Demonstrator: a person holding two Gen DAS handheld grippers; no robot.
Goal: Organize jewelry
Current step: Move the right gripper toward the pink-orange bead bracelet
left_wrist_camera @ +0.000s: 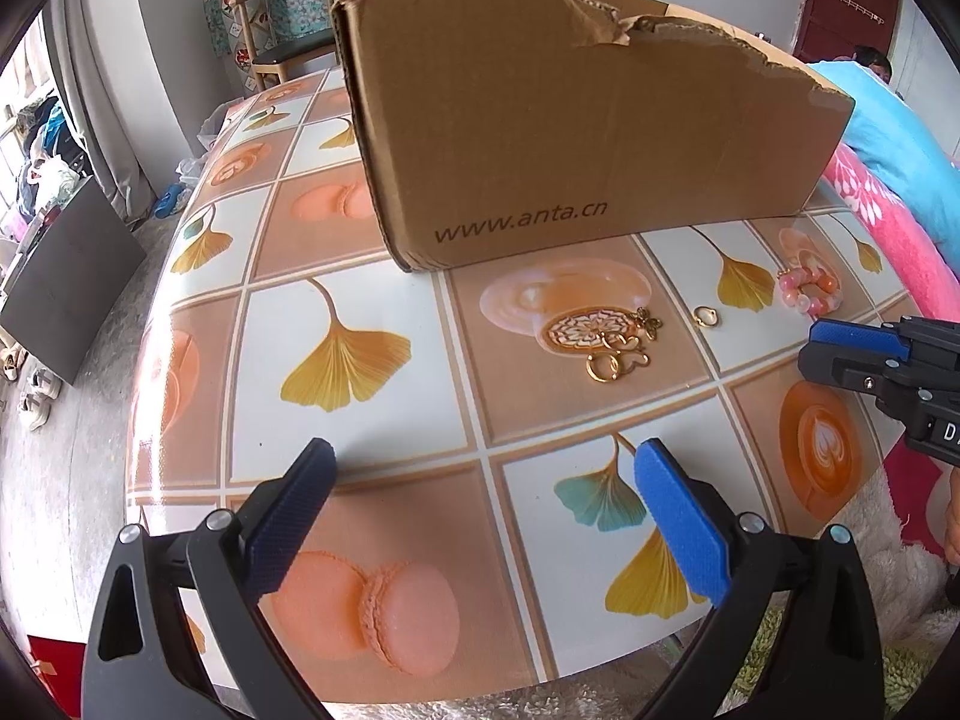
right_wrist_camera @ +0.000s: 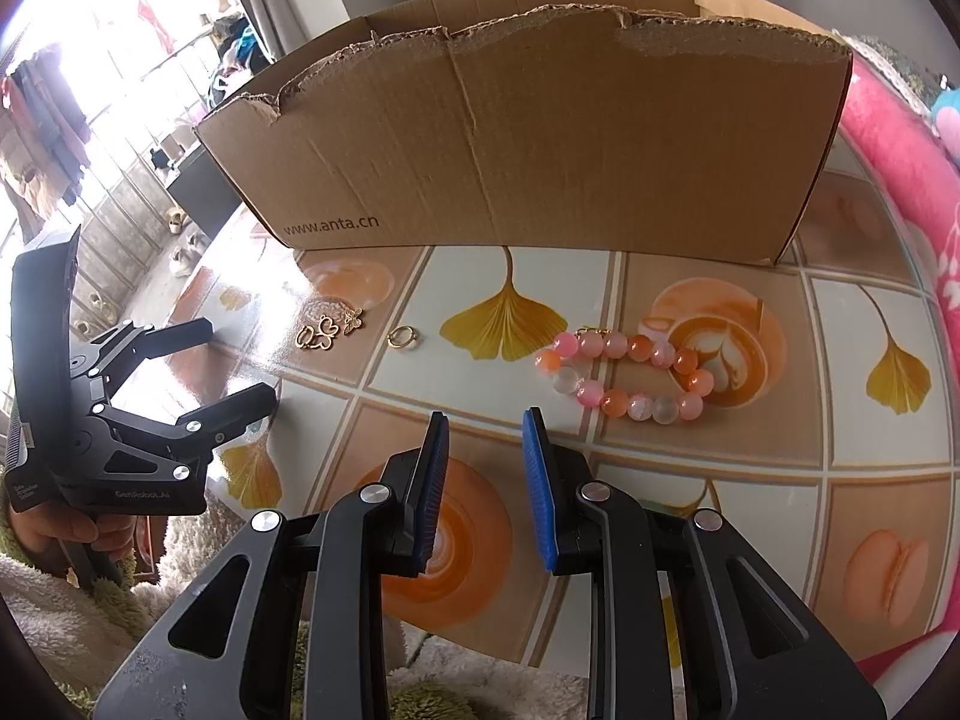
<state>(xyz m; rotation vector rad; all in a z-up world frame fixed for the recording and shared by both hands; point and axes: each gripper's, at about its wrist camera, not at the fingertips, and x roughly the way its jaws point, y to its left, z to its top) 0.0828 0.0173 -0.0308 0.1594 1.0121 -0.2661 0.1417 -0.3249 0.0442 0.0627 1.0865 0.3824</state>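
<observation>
Right wrist view is showing the right gripper hovering part-spread and empty, the bracelet just ahead-right of its jaws — light, slippery, rolling beads, best pinched across one strand — left gripper gaping wide.

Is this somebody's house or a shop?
Most likely a home: a wooden chair by the wall, shoes on the floor, clothes piled by the window, and a patterned tablecloth.

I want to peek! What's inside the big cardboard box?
Only the cardboard box's bare inner back wall shows over its torn front edge. Its floor, and anything lying there, is hidden by the front wall.
</observation>
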